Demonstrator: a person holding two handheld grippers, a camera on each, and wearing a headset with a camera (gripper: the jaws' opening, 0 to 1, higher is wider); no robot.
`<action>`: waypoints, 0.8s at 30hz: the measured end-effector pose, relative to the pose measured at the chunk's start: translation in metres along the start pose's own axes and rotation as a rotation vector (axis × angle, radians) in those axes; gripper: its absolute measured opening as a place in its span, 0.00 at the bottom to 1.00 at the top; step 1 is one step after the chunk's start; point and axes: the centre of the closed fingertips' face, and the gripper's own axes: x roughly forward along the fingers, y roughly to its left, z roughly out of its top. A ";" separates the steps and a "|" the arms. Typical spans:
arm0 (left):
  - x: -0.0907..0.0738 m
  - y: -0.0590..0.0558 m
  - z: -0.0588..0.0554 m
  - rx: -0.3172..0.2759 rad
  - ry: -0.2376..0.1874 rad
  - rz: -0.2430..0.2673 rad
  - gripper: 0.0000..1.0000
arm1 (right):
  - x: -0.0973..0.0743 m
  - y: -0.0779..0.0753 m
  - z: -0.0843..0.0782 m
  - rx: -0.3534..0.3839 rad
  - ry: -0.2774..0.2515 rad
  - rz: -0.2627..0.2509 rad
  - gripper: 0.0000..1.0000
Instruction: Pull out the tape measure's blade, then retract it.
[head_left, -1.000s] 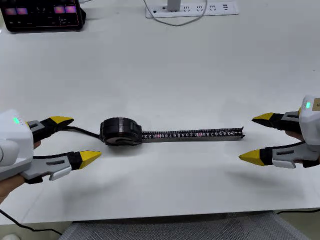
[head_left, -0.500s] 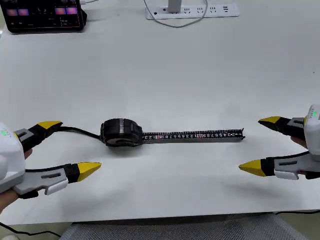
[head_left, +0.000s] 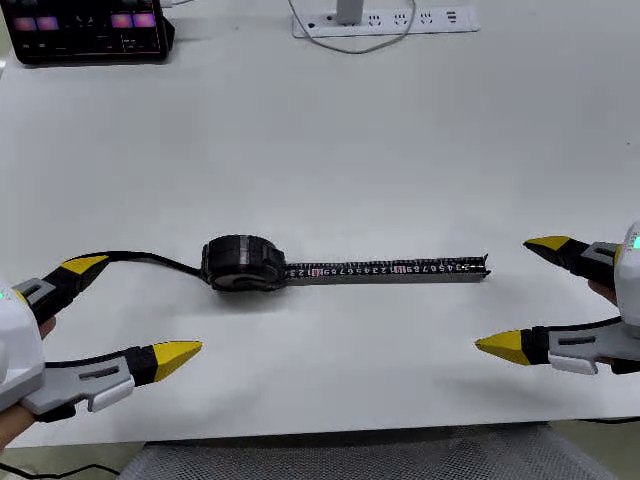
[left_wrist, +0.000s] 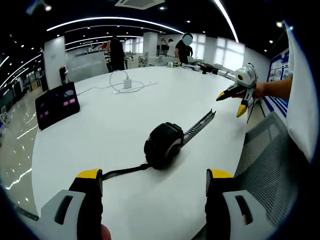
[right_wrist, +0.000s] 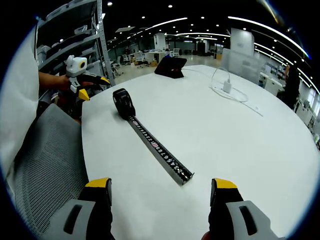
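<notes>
**Drawn out and left lying, flanked on both sides**

Left of the tape measure's case (head_left: 242, 264), the left gripper (head_left: 138, 306) hangs with its jaws spread wide and empty, near the wrist strap (head_left: 150, 258) trailing from the case. The case lies on its side on the bench (head_left: 350, 150). Its blade (head_left: 390, 269) runs flat to the right, unheld, so its lock is probably set. Right of the case, beyond the blade's hook (head_left: 485, 265), the right gripper (head_left: 511, 294) hovers with its jaws likewise released.

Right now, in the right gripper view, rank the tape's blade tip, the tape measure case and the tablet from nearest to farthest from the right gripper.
From the right gripper:
1. The blade tip, just ahead, slightly right of centre.
2. The tape measure case, farther off, upper left.
3. The tablet, far back, top middle.
</notes>
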 end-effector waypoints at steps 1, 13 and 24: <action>-0.001 -0.001 0.000 -0.003 -0.001 0.000 0.83 | 0.000 0.001 -0.001 0.004 -0.001 -0.002 0.80; -0.005 -0.007 -0.005 -0.026 -0.016 0.015 0.86 | -0.002 0.008 -0.005 0.026 -0.037 -0.045 0.84; -0.007 -0.008 -0.014 -0.052 -0.024 0.042 0.93 | -0.004 0.017 -0.008 0.053 -0.052 -0.059 0.90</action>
